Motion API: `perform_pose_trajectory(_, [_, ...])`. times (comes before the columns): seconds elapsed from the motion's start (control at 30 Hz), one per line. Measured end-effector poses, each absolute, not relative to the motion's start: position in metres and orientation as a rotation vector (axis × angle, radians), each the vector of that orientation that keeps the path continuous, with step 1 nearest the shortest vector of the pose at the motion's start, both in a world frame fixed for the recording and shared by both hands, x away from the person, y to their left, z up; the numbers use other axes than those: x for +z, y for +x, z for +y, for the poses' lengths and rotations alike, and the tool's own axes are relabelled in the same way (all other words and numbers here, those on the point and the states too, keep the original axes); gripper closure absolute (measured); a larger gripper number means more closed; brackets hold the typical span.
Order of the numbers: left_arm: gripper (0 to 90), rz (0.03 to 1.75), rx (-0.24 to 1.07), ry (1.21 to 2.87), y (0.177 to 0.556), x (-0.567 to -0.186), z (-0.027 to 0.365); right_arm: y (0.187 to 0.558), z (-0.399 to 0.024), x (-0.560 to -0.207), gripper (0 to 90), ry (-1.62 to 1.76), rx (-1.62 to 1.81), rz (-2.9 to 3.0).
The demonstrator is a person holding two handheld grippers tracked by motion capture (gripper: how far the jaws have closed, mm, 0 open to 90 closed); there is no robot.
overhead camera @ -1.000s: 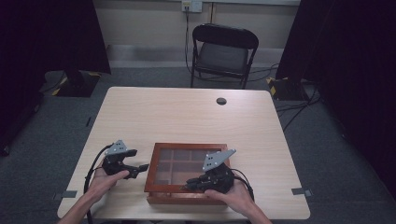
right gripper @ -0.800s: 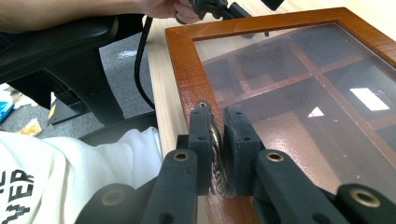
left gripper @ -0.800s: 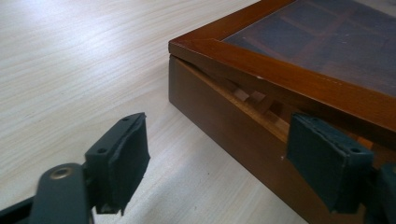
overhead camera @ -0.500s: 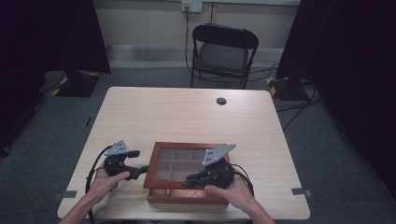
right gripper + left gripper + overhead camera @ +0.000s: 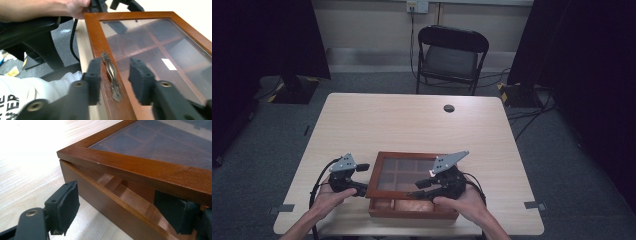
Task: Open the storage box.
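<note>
The wooden box point(image 5: 412, 197) sits at the near edge of the counter point(image 5: 412, 125), between the person's two hands, and its glass-paned lid point(image 5: 404, 172) is now raised at the front, where a second ago it lay flat on the base. The right gripper point(image 5: 424, 187) has just been opening: its jaws stand apart on either side of the brass handle point(image 5: 112, 75) on the lid's front rail, released, with a visible gap between each pad and the handle. The left gripper point(image 5: 362, 180) has just been closing slightly at the box's left front corner, where one pad point(image 5: 63, 206) stands outside the box wall and the other sits under the lifted lid frame; the jaws remain spread and clamp nothing. As a judgement, the lid has been cracked by the handle and now appears to rest on the left pad, so the next move is to swing it fully back
</note>
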State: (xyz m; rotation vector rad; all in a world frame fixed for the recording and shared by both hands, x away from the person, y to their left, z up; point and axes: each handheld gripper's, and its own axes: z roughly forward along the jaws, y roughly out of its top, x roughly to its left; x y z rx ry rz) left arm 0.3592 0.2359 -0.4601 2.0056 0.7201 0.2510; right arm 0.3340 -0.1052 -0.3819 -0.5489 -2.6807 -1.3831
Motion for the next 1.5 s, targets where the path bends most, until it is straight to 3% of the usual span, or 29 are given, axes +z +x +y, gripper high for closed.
perform_pose_trajectory(0.13, [20.4,0.727,0.242,1.994,0.359,-0.46,0.236,0.335,-0.117,-0.381,49.0,-0.614,-1.428,-2.652])
perform_pose_trajectory(0.17, [20.4,0.732,0.235,1.982,0.36,-0.458,0.237,0.336,-0.126,-0.38,42.9,-0.644,-1.457,-2.646])
perform_pose_trajectory(0.23, [20.7,0.734,0.236,1.974,0.36,-0.458,0.237,0.336,-0.131,-0.38,41.5,-0.659,-1.469,-2.635])
perform_pose_trajectory(0.3, [21.3,0.737,0.236,1.968,0.361,-0.456,0.237,0.336,-0.143,-0.379,32.4,-0.689,-1.498,-2.63])
perform_pose_trajectory(0.5, [21.7,0.743,0.231,1.925,0.36,-0.45,0.236,0.334,-0.158,-0.383,20.4,-0.729,-1.531,-2.657])
perform_pose_trajectory(0.87, [22.2,0.731,0.231,1.893,0.361,-0.443,0.234,0.334,-0.171,-0.39,15.2,-0.773,-1.568,-2.685])
perform_pose_trajectory(1.5, [24.2,0.72,0.289,1.883,0.361,-0.435,0.23,0.335,-0.178,-0.387,14.7,-0.795,-1.594,-2.745])
